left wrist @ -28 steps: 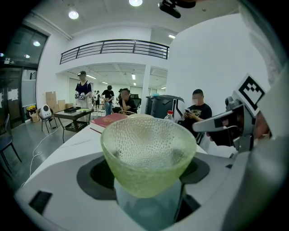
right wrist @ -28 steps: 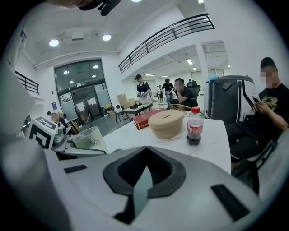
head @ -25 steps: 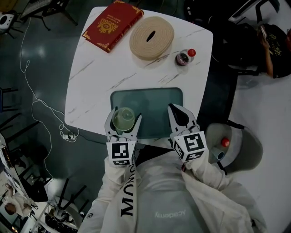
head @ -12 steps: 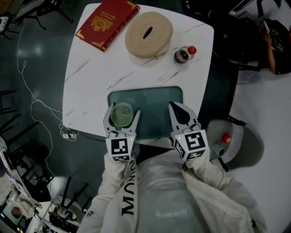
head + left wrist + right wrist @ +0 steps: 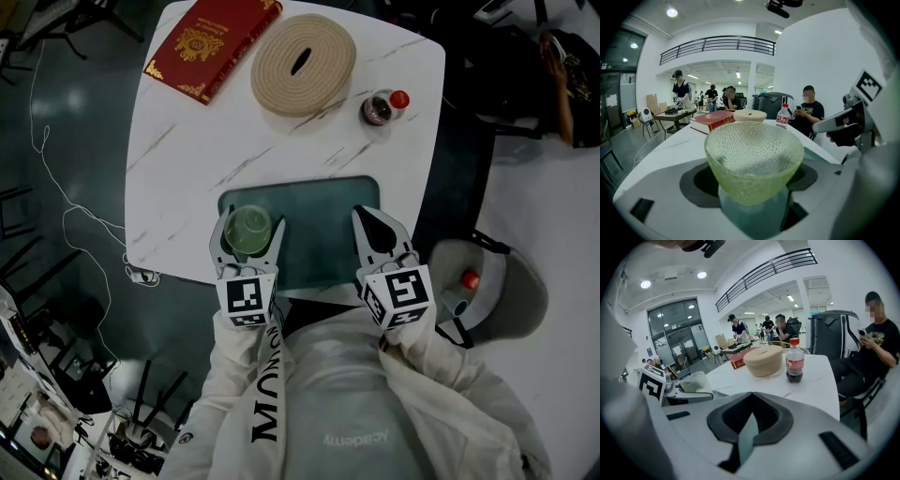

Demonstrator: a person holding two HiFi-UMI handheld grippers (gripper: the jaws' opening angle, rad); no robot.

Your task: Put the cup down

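A pale green dimpled glass cup [image 5: 248, 232] sits upright between the jaws of my left gripper [image 5: 249, 222], which is shut on it. It is over the left end of the teal mat [image 5: 319, 211], and I cannot tell if its base touches the mat. In the left gripper view the cup [image 5: 754, 159] fills the middle, with teal showing below it. My right gripper [image 5: 367, 216] hangs over the mat's right end, shut and holding nothing; its jaws [image 5: 751, 401] meet with only teal mat seen beneath.
On the white marble table [image 5: 187, 159] lie a red book [image 5: 211, 39], a round beige woven disc [image 5: 302, 64] and a small red-capped bottle [image 5: 382, 106] at the far side. A grey seat [image 5: 502, 295] stands to the right. People sit behind the table.
My left gripper has edged slightly forward over the mat with the cup still in it. The right gripper has hardly moved.
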